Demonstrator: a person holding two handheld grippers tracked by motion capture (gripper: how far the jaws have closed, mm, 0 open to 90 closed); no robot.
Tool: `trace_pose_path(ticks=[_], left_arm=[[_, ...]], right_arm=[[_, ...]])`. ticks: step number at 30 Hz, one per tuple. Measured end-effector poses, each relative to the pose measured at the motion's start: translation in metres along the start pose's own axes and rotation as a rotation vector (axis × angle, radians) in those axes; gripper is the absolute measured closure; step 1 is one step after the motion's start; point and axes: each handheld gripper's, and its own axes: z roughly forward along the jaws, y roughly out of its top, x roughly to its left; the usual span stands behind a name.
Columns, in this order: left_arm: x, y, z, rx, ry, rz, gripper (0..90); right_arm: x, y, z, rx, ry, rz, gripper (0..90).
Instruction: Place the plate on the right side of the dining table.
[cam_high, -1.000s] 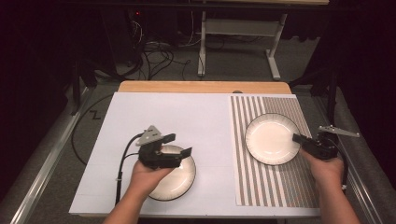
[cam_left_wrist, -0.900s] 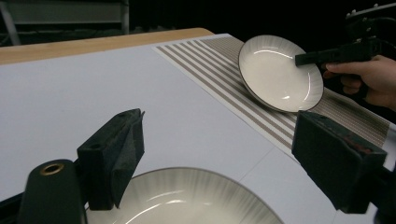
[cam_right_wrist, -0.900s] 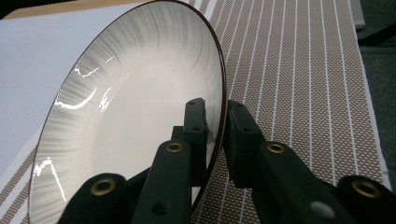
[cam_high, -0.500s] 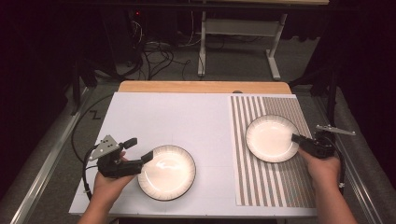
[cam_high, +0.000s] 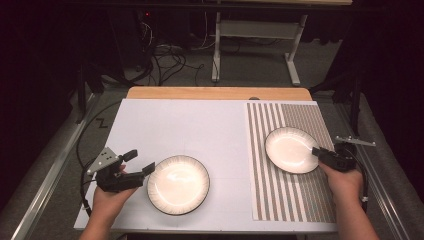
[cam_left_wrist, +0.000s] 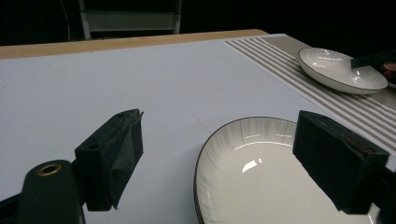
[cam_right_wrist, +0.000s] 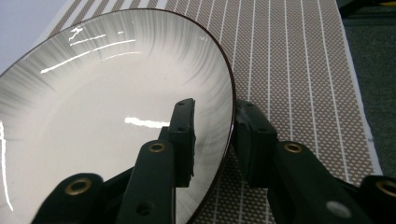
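A: Where did the two dishes sit?

B: One round white ceramic plate with a dark rim (cam_high: 178, 184) lay on the plain white sheet (cam_high: 190, 125) covering the table's left part. The other, a matching white dark-rimmed plate (cam_high: 291, 149), rested on the brown-and-white striped mat (cam_high: 295, 195) at the right.

A: And the left gripper (cam_high: 135, 163)?

B: It hung just beside the near plate's left edge, jaws spread wide and released, nothing between the pads. In the left gripper view one jaw stood over the bare sheet, the other over the plate's (cam_left_wrist: 261, 177) bowl, neither clearly touching it.

A: The right gripper (cam_right_wrist: 212, 135)?

B: Its jaws straddled the far plate's (cam_right_wrist: 93, 102) rim, one inside the bowl, one outside over the mat (cam_right_wrist: 299, 65). They had just been opening, and a narrow gap showed on each side of the rim, so the pads no longer pressed on it.
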Motion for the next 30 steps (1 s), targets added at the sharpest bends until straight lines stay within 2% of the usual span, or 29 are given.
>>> trace_pose_path(ticks=[3, 6, 8, 12, 16, 19, 22, 26, 30], left_arm=[[0.001, -0.003, 0.001, 0.004, 0.016, -0.004, 16.0], [0.001, -0.004, 0.001, 0.004, 0.017, -0.003, 15.7], [0.0, -0.004, 0.001, 0.005, 0.017, 0.003, 15.6], [0.0, -0.006, 0.001, 0.008, 0.018, 0.001, 14.6], [0.0, -0.008, 0.001, 0.013, 0.021, -0.002, 13.0], [0.001, -0.009, 0.0, 0.005, 0.017, -0.01, 12.8], [0.0, -0.009, 0.0, -0.001, 0.019, -0.007, 12.5], [-0.002, -0.008, -0.002, -0.019, 0.02, -0.005, 10.3], [-0.003, -0.007, 0.0, -0.029, 0.028, 0.006, 4.6]], right_arm=[[0.001, -0.002, -0.008, -0.066, -0.018, 0.002, 62.9], [0.011, -0.001, -0.02, -0.115, -0.005, -0.049, 58.8], [0.022, -0.001, -0.03, -0.154, 0.024, -0.091, 54.0], [0.054, -0.005, -0.048, -0.226, 0.101, -0.178, 43.6], [0.084, -0.013, -0.057, -0.278, 0.192, -0.234, 31.8], [0.102, -0.019, -0.058, -0.289, 0.237, -0.281, 21.9], [0.113, -0.024, -0.055, -0.303, 0.269, -0.327, 15.0], [0.122, -0.031, -0.053, -0.307, 0.312, -0.314, 1.5], [0.13, -0.035, -0.055, -0.309, 0.336, -0.333, 0.8]])
